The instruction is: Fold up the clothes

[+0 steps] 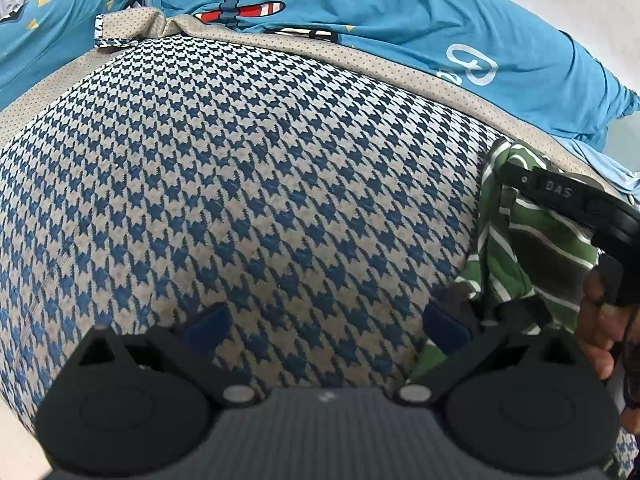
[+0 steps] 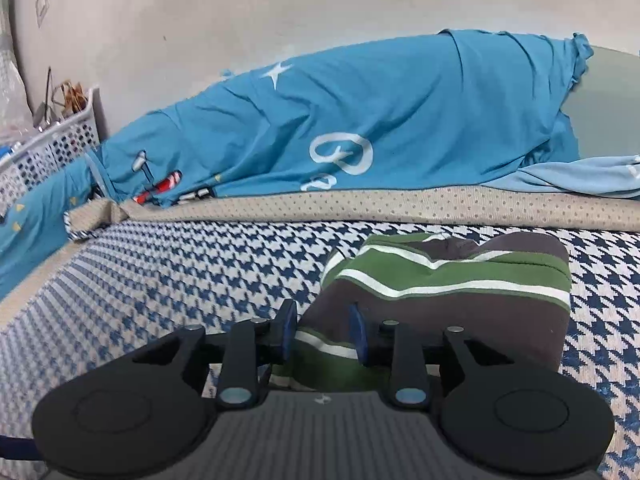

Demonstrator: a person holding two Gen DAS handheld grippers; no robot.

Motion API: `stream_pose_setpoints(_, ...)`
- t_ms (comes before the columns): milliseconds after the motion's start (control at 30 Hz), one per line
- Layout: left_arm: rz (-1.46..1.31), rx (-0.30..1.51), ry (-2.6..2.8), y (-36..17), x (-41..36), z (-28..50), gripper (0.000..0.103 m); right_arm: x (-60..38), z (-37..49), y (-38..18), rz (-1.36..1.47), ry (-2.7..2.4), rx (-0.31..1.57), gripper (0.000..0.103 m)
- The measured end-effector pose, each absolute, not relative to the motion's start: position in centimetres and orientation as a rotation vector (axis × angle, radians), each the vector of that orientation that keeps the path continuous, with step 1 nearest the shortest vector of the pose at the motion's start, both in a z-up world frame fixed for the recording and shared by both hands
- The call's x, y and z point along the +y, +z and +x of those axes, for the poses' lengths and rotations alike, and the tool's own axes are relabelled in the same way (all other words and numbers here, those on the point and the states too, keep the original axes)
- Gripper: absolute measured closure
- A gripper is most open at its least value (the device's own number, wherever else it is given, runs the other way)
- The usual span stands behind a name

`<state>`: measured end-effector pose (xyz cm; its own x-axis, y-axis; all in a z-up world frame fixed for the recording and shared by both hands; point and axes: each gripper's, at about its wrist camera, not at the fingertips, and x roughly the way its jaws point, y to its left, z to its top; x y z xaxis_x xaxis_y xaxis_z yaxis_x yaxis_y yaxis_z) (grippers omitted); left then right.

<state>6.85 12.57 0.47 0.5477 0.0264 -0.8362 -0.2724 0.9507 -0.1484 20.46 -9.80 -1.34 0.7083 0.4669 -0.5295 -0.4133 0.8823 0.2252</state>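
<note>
Nearest to us, our right gripper [image 2: 323,334] has its blue pads set a narrow way apart with the near edge of the green-striped garment [image 2: 448,280] between them — whether the pads actually pinch the cloth or merely straddle it we cannot tell. Our left gripper [image 1: 326,326] stands wide open over the houndstooth cover [image 1: 248,184] and holds nothing. At the left view's right edge a hand [image 1: 600,320] shows on the other tool's handle. The striped garment lies on the houndstooth in a compact, doubled-over bundle, green, brown and white bands stacked, its top layer rounded and a little rumpled rather than pressed flat. We judge that it fits either a fold partly made and wanting another pass, or a finished fold about to be carried off — the pictures do not settle which. Beyond the cover's dotted beige border lies a blue aeroplane-print garment [image 2: 360,120], spread loose and creased, not folded; by our reading that one is left to do. Farthest off, a white perforated basket [image 2: 60,140] stands against the wall.
</note>
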Motion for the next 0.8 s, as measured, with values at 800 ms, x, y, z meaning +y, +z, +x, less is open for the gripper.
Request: stream_pose_setpoints(800, -0.268, 1.003, 0.170, -0.2, 12.1, 6.9, 0.000, -8.5, 19.4, -2.5, 0.045, 0.478, 0.565, 0.091)
